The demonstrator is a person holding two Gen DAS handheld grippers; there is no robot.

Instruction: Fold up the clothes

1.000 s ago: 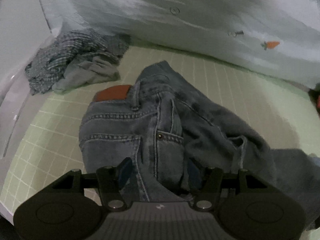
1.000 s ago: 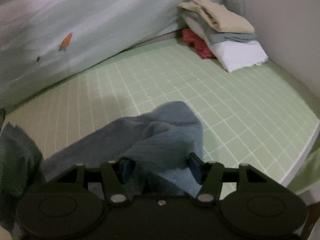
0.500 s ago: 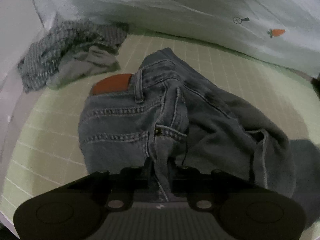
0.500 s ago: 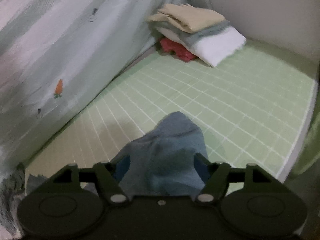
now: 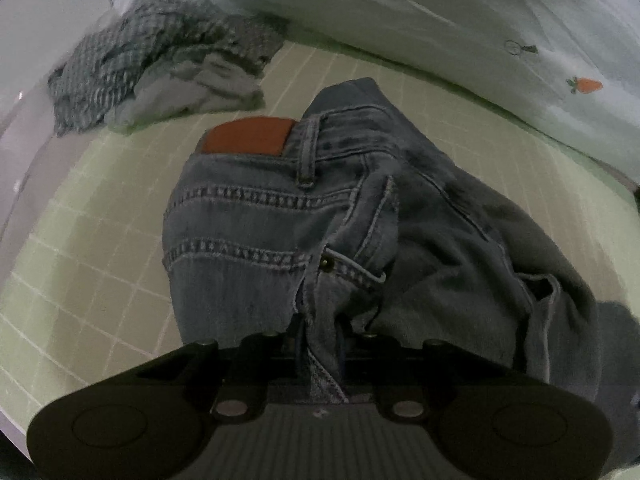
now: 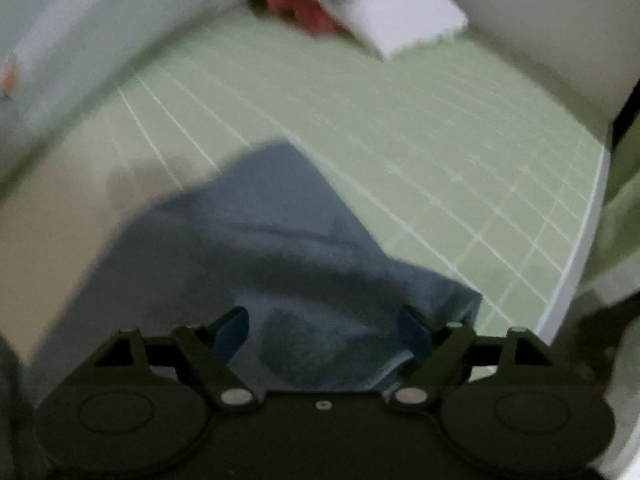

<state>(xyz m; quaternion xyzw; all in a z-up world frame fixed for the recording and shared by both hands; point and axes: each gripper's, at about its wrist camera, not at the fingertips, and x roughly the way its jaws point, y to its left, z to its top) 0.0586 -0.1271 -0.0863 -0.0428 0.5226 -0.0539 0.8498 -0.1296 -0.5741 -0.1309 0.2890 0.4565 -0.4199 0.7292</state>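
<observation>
Left wrist view
Left gripper (image 5: 320,340): closed and pinching a fold of the jeans (image 5: 280,232) along the side seam below the pocket rivet.
Jeans: lying crumpled on the green grid mat (image 5: 80,248), waistband pointing away from the camera, brown leather patch (image 5: 246,136) facing up.
Checked garment (image 5: 152,68): sitting bunched at the far left of the mat, well apart from the jeans.
Pale sheet with carrot print (image 5: 480,20): running along the far edge of the mat.

Right wrist view (blurred)
Right gripper (image 6: 324,332): standing open, fingers spread either side of the jeans leg (image 6: 280,248), not clamping it.
Jeans leg: lying on the mat and passing between the open fingers.
Folded stack (image 6: 380,4): resting in the far corner, well apart from the denim; details too blurred to tell.
</observation>
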